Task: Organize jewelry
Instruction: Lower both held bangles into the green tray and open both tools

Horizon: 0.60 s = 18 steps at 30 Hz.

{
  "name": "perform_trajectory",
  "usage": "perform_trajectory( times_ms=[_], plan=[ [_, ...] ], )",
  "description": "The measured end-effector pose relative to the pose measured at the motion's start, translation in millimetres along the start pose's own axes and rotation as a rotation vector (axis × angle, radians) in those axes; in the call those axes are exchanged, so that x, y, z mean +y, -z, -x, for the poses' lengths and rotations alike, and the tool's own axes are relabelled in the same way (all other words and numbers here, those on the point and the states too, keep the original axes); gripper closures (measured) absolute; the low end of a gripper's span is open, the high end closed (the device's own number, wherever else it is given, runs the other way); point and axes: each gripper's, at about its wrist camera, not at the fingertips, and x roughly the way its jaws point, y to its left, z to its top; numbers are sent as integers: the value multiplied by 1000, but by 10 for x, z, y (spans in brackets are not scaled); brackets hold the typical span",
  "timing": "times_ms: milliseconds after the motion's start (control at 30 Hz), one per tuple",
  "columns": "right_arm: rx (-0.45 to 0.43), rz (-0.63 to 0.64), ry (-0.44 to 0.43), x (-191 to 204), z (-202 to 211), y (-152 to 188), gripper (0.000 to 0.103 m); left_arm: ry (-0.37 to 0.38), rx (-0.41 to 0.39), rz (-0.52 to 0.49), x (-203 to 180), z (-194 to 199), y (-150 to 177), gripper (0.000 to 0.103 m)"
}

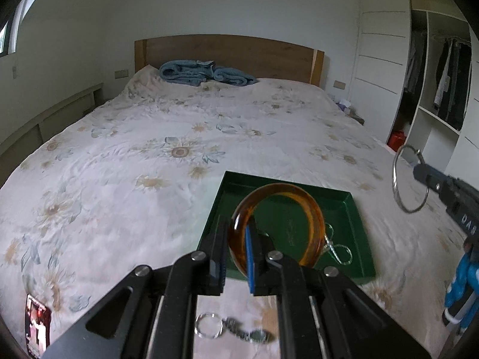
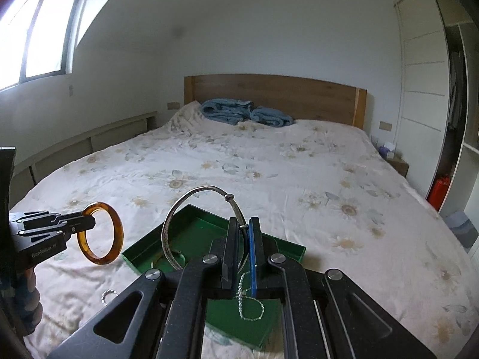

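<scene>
A: The amber bangle (image 1: 277,227) is pinched at its near rim by the left gripper (image 1: 236,257) and held above the green tray (image 1: 356,209). The thin silver bangle (image 2: 203,227) is clamped the same way by the right gripper (image 2: 244,254), also over the tray.

B: What could be lost from here?

A: Each ring is gripped at one small spot of a smooth, rounded rim, so it may be swung or slipped out if it is jolted. A ring let go too high could be bounced off the tray's low wall onto the floral bedspread (image 1: 149,137). A chain (image 2: 250,308) already lies in the tray and may be tangled under a dropped bangle.

B: What is shown in one view only?

A: In the left wrist view, a clear ring (image 1: 208,324) and a blurred metal piece are seen on the bedspread just near of the tray, with a phone (image 1: 37,326) far left. In the right wrist view the chain's full loop is shown.
</scene>
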Motion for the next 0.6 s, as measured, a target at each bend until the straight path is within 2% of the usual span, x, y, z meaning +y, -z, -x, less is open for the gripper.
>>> perform_trajectory(
  times_ms=[233, 600],
  plan=[
    [62, -21, 4, -116, -505, 144, 97, 3, 47, 13, -14, -557, -70, 94],
    [174, -68, 4, -293, -1339, 478, 97, 3, 181, 5, -101, -1482, 104, 94]
  ],
)
